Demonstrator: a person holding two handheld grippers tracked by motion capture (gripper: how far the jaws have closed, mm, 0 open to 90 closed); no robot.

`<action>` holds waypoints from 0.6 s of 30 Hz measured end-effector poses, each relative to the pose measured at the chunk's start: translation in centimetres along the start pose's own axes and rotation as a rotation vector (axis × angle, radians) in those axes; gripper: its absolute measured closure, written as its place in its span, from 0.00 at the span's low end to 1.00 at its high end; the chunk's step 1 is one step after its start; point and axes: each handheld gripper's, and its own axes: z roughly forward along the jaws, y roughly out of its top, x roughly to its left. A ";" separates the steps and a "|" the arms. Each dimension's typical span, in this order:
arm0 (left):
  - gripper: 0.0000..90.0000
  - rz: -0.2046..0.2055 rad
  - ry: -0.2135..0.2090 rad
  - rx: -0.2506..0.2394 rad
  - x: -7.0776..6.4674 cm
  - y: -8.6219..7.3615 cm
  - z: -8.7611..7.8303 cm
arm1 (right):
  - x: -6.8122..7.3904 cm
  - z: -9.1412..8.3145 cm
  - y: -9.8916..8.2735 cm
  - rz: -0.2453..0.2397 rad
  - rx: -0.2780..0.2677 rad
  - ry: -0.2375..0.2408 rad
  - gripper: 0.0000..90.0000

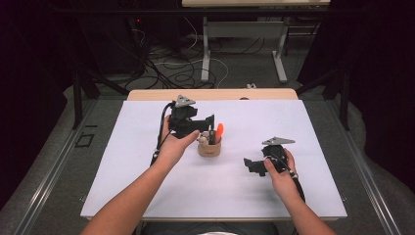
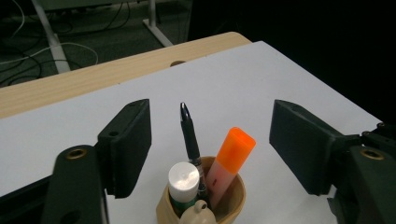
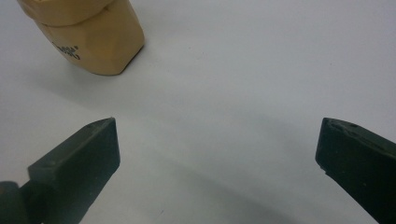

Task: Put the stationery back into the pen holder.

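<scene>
Standing in the cup [image 2: 203, 205], a black pen [image 2: 190, 140] rises between parted fingers [image 2: 128, 144].

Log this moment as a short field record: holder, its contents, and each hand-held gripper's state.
holder: tan cup upright on the white table sheet
contents: black pen, orange highlighter, white-capped stick, all standing inside
left hand-held gripper: open, jaws on either side above the cup, touching nothing
right hand-held gripper: open, empty, low over the sheet beside the cup
</scene>
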 end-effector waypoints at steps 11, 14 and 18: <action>0.11 -0.014 0.041 -0.017 2.1 -0.7 -2.2 | -0.1 -0.2 0.0 0.006 -0.004 -0.005 0.00; 0.03 -0.044 0.040 -0.009 3.0 -1.1 -2.9 | -0.2 -0.2 0.1 0.011 -0.008 -0.008 0.00; 0.00 -0.062 0.051 -0.013 4.0 -1.9 -3.8 | -0.3 -0.3 0.1 0.018 -0.011 -0.010 0.00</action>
